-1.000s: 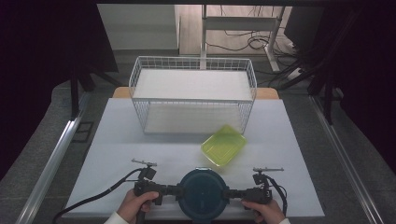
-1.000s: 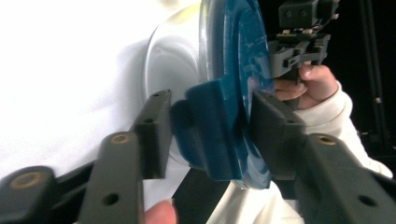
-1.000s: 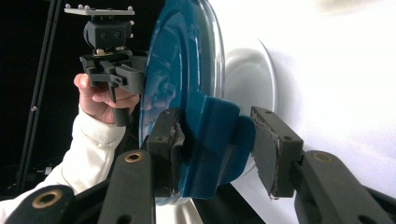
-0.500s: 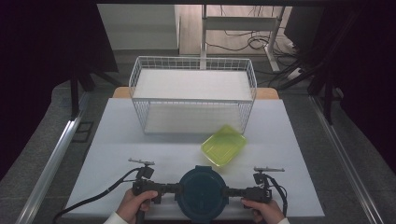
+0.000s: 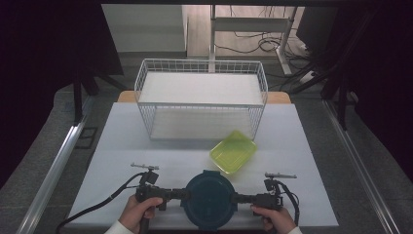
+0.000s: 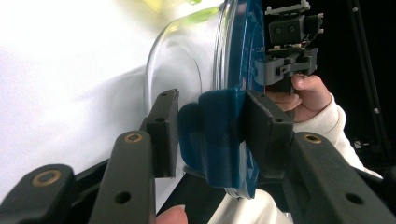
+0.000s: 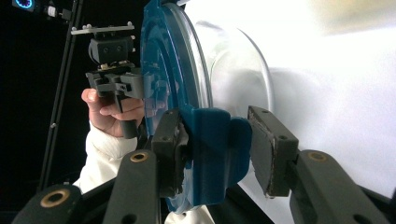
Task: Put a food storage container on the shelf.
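blue-lidded round container (image 5: pixel 209 200) sits at the near edge of the white table (image 5: pixel 122 146), between my two hands. my left gripper (image 5: pixel 168 193) straddles the lid's left latch tab (image 6: pixel 215 135), one pad on it, the other just clear. my right gripper (image 5: pixel 243 198) does the same on the right tab (image 7: pixel 212 149). a yellow-green tub (image 5: pixel 234 152) lies just beyond, near the wire basket (image 5: pixel 202 97).

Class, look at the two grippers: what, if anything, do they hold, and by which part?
Both straddle the round blue-lidded container, the left gripper and the right gripper each at a side clip, gaps visible; firm hold uncertain.
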